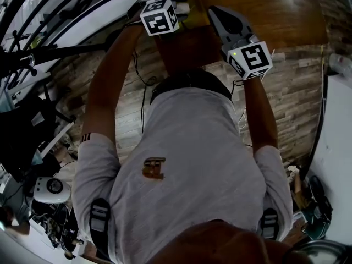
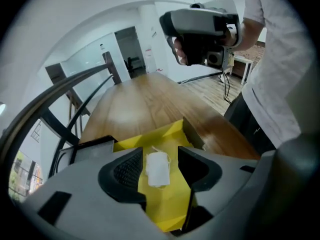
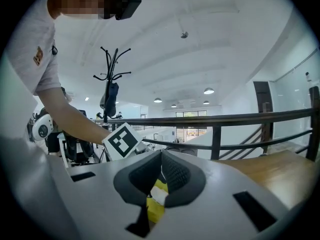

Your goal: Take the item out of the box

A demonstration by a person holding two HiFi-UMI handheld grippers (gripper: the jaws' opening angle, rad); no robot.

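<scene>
1. Item: we note a small flat white packet (image 2: 158, 169) lying on the floor of the open yellow cardboard box (image 2: 172, 206). It is inside the box, not lifted out.
2. Left gripper (image 2: 161, 158): it points steeply down into the box with its jaws wide apart. The packet shows in the gap between the two black ribbed pads. The left pad stands just beside the packet's edge. We see neither pad pressing on it, so nothing is gripped.
3. Box: it sits on the brown wooden tabletop (image 2: 145, 101), with one yellow flap raised at its far side.
4. Right gripper (image 3: 161, 154): its jaws meet at the tips and we see nothing clamped between them. A patch of yellow and white shows through the slot below the tips. We read this as the box beyond, not a held thing.
5. From the left gripper view, the right gripper is carried in the person's right hand (image 2: 179, 51), above the table and well apart from the box.
6. Surroundings: a black metal railing (image 3: 225, 120) runs beyond the table.
</scene>
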